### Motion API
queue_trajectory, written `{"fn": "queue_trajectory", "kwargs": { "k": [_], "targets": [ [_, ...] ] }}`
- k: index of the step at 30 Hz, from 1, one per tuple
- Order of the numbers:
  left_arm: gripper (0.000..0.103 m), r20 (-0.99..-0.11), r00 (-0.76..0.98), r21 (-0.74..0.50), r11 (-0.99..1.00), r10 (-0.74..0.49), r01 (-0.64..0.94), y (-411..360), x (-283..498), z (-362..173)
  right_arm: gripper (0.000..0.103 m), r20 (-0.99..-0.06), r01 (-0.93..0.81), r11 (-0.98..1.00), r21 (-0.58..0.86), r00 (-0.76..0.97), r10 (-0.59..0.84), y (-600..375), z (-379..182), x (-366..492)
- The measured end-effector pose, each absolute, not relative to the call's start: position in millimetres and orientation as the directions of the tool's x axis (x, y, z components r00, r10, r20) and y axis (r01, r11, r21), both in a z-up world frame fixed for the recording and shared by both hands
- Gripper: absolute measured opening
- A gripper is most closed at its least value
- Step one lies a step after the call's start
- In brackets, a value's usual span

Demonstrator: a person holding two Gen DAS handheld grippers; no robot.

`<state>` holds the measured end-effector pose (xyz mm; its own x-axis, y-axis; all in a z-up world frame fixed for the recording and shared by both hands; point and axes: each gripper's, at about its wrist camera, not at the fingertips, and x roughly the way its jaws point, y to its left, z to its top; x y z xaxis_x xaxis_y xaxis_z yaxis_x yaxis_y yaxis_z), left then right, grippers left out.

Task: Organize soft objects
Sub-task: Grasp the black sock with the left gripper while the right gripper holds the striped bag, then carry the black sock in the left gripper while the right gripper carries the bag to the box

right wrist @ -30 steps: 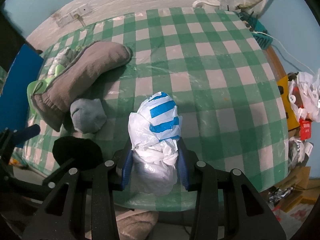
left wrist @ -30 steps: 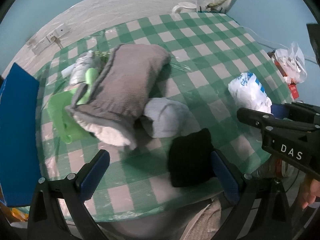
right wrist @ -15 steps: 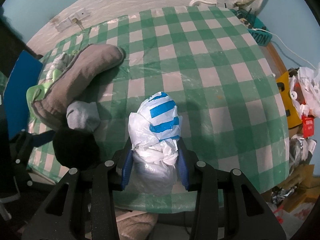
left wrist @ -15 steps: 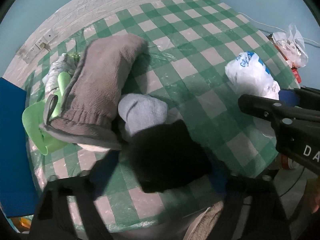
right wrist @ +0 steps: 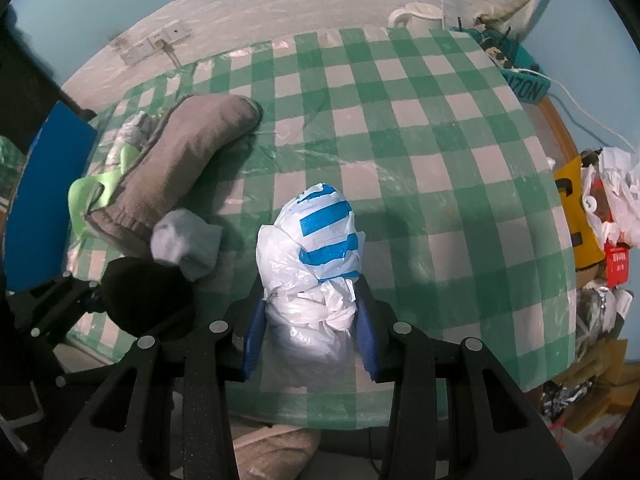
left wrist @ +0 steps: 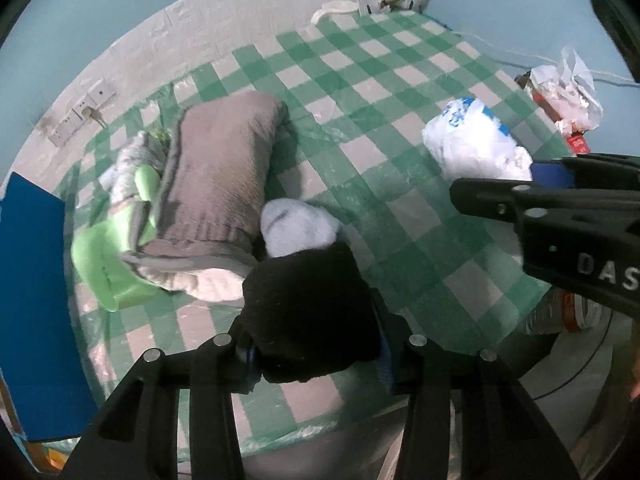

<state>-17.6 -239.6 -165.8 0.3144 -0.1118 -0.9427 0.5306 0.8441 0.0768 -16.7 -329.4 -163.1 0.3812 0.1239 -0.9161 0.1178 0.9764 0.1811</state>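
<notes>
Left wrist view: "DAS" read white on the right gripper (left wrist: 548, 172). The left gripper (left wrist: 316, 350) pinched a black sock bundle (left wrist: 310, 312) near the table (left wrist: 400, 80) front edge, touching a pale blue sock ball (left wrist: 298, 226).

Right wrist view: "ZON" showed on a teal tag (right wrist: 526, 88) at the far right corner. The right gripper's jaws clamped a blue-striped plastic bag (right wrist: 316, 264) by the front edge; the far checks lay bare.

We look down and forward from both wrists, close above the tabletop's (left wrist: 400, 92) near edge; both views share its checked cloth and the grey mitten (left wrist: 224, 168).
</notes>
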Motion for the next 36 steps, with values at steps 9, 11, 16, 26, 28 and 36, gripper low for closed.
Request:
{"fn": "queue_trajectory", "kwargs": {
  "k": [9,11,16,26,28,36],
  "targets": [
    [0.045,-0.917,0.372,0.071,0.858,-0.144,0.508,-225.8,-17.3,-129.5,0.039,-0.901,0.075,0.983,0.168,0.415,0.123,-313.6,-140.3,-15.0],
    [0.045,-0.912,0.38,0.06,0.867,-0.153,0.495,-221.6,-15.3,-122.4,0.039,-0.897,0.065,0.985,0.163,0.424,0.12,-309.7,-134.3,-14.8],
    [0.045,-0.898,0.412,0.059,0.883,-0.157,0.466,-209.3,-10.5,-107.9,0.039,-0.887,0.041,0.987,0.153,0.447,0.119,-300.5,-118.5,-14.0],
    [0.045,-0.869,0.465,0.027,0.922,-0.17,0.387,-168.8,-0.8,-80.4,0.039,-0.871,-0.014,0.99,0.143,0.473,0.132,-271.7,-97.3,-8.2],
    [0.045,-0.863,0.475,0.019,0.929,-0.172,0.37,-159.3,1.8,-74.8,0.039,-0.869,-0.027,0.99,0.141,0.476,0.137,-264.2,-93.5,-6.0],
    [0.045,-0.842,0.52,0.021,0.956,-0.141,0.294,-119.9,11.4,-61.7,0.039,-0.856,-0.094,0.987,0.133,0.491,0.162,-229.1,-77.3,4.8]
  ]
}}
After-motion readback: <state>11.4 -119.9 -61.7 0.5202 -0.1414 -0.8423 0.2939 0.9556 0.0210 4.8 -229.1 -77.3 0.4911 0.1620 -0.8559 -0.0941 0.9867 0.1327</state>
